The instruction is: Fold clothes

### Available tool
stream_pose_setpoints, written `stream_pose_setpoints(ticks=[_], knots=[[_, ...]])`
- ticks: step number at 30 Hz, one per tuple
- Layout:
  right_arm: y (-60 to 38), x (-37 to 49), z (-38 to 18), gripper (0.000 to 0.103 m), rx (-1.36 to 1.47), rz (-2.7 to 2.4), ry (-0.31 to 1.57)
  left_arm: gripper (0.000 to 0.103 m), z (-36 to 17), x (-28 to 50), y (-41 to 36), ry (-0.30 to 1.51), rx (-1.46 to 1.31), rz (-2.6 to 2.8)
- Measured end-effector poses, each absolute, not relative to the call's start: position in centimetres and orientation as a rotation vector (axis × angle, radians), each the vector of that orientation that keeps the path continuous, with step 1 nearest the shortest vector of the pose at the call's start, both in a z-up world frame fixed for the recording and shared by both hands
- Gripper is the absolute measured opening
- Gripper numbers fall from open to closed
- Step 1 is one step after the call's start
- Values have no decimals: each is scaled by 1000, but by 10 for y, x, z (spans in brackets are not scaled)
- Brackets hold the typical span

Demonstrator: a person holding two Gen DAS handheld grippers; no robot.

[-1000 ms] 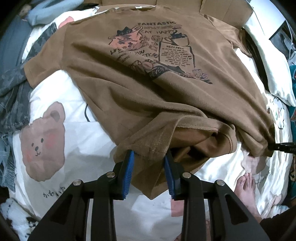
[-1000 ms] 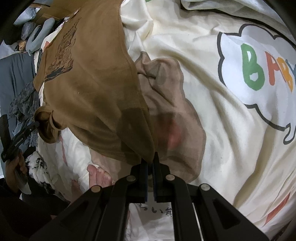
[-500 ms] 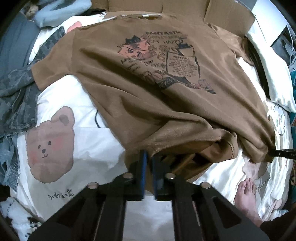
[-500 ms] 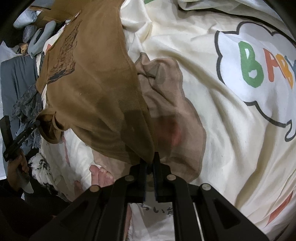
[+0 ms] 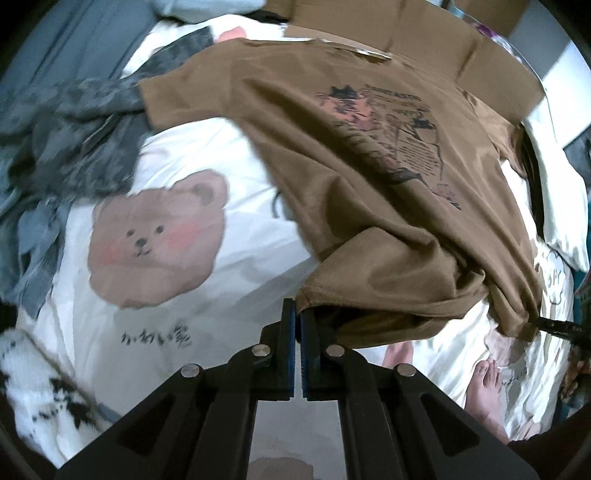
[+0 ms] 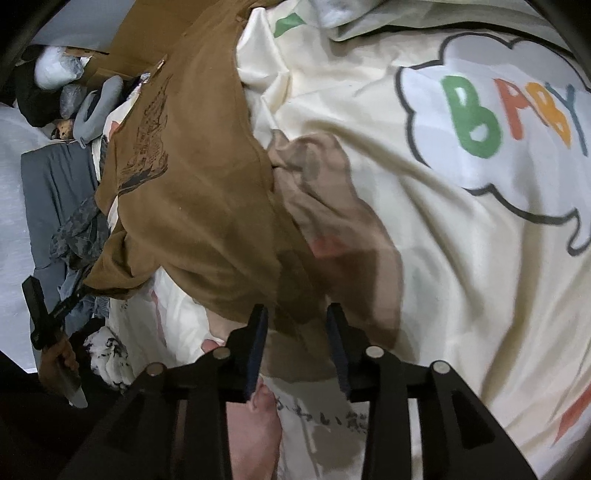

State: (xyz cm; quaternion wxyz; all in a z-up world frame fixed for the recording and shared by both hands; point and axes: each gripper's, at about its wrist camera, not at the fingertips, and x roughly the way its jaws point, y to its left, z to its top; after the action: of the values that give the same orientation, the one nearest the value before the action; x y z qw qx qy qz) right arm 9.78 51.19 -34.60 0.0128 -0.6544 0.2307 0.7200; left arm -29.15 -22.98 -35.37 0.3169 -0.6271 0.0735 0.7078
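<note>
A brown T-shirt (image 5: 369,155) with a dark print lies spread on the bed, its lower part bunched up. My left gripper (image 5: 297,321) is shut on the hem at the shirt's near corner, which is raised off the sheet. In the right wrist view the same T-shirt (image 6: 192,206) runs away to the upper left. My right gripper (image 6: 296,312) stands open, with the shirt's other bottom corner lying loose between its fingers. The left gripper (image 6: 55,314) shows at the far left of that view, held by a hand.
The bed sheet (image 5: 155,236) carries a bear print and a "BABY" cloud (image 6: 498,110). Grey and camouflage clothes (image 5: 66,122) are piled at the left. Cardboard (image 5: 424,33) lies behind the shirt. A white pillow (image 5: 561,206) lies at the right. A bare foot (image 6: 255,424) is beside the bed edge.
My left gripper has shut on the shirt's hem and pulled it up and to the left. My right gripper, shut on the other corner before, has opened.
</note>
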Motion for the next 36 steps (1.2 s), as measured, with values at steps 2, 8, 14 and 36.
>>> stream_pose_setpoints(ticks=[2, 8, 14, 36], knots=[[507, 93, -352, 35, -2049, 2244, 709, 1, -351, -291, -239, 170, -1663, 1875], [500, 87, -365, 31, -2073, 2213, 676, 1, -337, -291, -253, 153, -1648, 1898], [500, 88, -356, 4, -2101, 2207, 667, 1, -321, -295, -260, 146, -1614, 1910], [474, 80, -258, 3, -2159, 2232, 449, 1, -282, -298, -348, 38, -1607, 2038]])
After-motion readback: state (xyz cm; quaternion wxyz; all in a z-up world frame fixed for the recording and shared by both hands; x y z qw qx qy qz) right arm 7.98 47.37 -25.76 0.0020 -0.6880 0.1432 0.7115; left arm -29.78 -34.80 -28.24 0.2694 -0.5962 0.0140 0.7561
